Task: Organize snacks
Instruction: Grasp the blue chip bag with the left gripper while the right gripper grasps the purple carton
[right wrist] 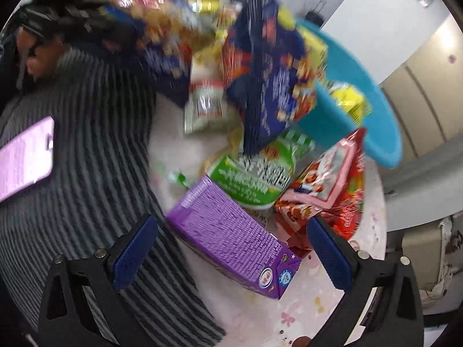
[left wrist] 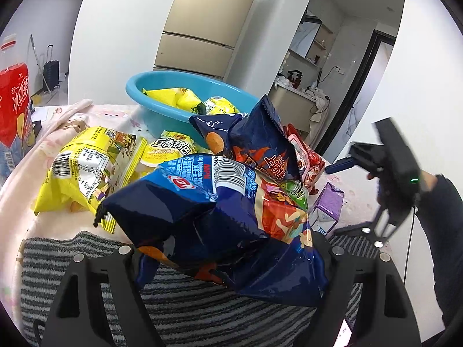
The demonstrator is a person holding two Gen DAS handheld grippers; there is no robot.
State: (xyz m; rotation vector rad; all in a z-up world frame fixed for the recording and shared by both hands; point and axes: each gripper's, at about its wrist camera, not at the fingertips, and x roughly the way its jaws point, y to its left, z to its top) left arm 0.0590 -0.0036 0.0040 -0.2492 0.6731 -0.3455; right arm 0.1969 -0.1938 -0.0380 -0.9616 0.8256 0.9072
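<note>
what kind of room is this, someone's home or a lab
Most likely a lived-in home, around a kitchen or dining area. A tall beige fridge stands behind the table, a doorway opens onto a cluttered counter, and a suitcase is parked by the far wall.

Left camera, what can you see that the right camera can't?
Only the left camera shows the red bottle, the fridge, the big yellow bag, and the left gripper with a dark blue chip bag between its fingers. Only the right camera shows the pink phone and the right gripper open over the purple carton. Both show the blue basin, the carton, the red packet and the striped cloth.
</note>
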